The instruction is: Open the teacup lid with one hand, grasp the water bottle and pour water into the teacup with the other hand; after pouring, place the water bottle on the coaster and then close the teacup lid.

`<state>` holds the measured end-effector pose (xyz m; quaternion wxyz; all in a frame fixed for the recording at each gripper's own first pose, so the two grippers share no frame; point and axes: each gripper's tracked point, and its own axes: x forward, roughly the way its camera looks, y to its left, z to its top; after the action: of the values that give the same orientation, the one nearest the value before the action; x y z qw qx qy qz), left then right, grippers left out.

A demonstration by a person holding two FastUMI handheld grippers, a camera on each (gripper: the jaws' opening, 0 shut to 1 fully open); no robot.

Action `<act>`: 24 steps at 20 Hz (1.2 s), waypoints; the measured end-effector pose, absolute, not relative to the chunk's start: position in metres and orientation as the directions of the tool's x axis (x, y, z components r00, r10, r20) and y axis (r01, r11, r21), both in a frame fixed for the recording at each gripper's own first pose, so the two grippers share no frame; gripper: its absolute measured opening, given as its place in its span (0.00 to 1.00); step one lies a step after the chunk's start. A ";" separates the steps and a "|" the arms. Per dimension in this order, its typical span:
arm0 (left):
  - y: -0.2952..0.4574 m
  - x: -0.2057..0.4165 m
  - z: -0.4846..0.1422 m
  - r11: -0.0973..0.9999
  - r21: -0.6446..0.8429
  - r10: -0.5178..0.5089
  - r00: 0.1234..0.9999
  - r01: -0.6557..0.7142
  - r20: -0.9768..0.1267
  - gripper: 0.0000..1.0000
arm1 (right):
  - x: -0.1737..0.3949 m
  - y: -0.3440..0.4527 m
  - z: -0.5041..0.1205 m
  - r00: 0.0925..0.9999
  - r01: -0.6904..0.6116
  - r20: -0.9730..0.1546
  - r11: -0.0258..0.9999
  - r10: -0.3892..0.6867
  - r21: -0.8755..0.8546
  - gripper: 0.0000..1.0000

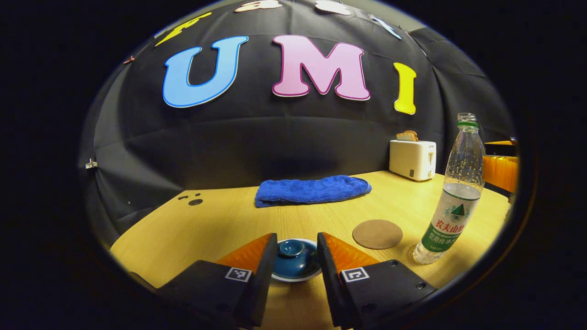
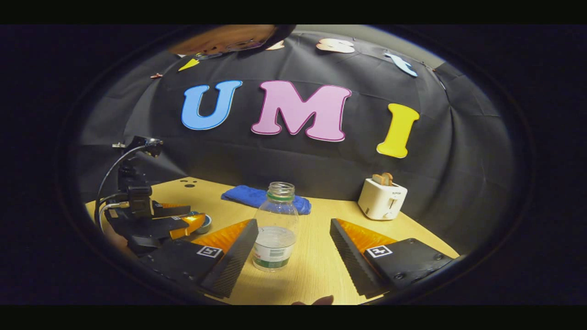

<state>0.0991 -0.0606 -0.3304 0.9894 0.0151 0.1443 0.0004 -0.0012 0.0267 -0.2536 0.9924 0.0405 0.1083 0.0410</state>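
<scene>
Wooden worktop: carries every item, with the booth's black cloth wall behind it. Blue towel: lies folded lengthwise at the back of the worktop, near the wall. White toaster: stands at the far right corner, with slices of bread in its slots. Water bottle: stands upright and uncapped, partly filled, on the bare worktop just beside the coaster. In the right gripper view the bottle appears between the two spread fingers of the right gripper; its jaws are open, with a clear gap on the right side, and contact on the left cannot be judged. Left gripper: poised over the teacup, jaws open, one finger on either side of the lid and neither visibly pressing on it. Coaster: round and brown, lying flat and bare between teacup and bottle. Teacup: white-rimmed, near the front edge of the worktop. Lid: blue, with a small round knob, seated on the teacup.
</scene>
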 end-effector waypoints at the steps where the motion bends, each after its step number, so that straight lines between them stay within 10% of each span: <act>1: -0.059 0.100 -0.330 0.999 0.036 0.015 0.957 -0.005 -0.289 0.53 | -0.001 0.029 -0.256 0.972 -0.078 -0.216 0.993 0.096 0.092 0.98; 4: -0.058 0.100 -0.329 1.000 0.031 0.014 0.958 -0.006 -0.285 0.35 | 0.000 0.034 -0.264 0.968 -0.084 -0.227 0.991 0.105 0.102 0.98; 23: -0.028 0.079 -0.280 0.998 -0.054 0.030 0.969 -0.044 -0.247 0.29 | 0.020 0.067 -0.336 0.941 -0.091 -0.300 0.973 0.154 0.213 0.99; 24: -0.025 0.078 -0.280 0.998 -0.050 0.033 0.970 -0.047 -0.243 0.32 | 0.022 0.065 -0.333 0.944 -0.084 -0.295 0.971 0.149 0.224 0.84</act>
<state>0.0783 -0.0253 -0.2795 0.9920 -0.0274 0.1218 0.0202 0.0223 0.0652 -0.3326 0.9802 0.1049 0.1570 0.0595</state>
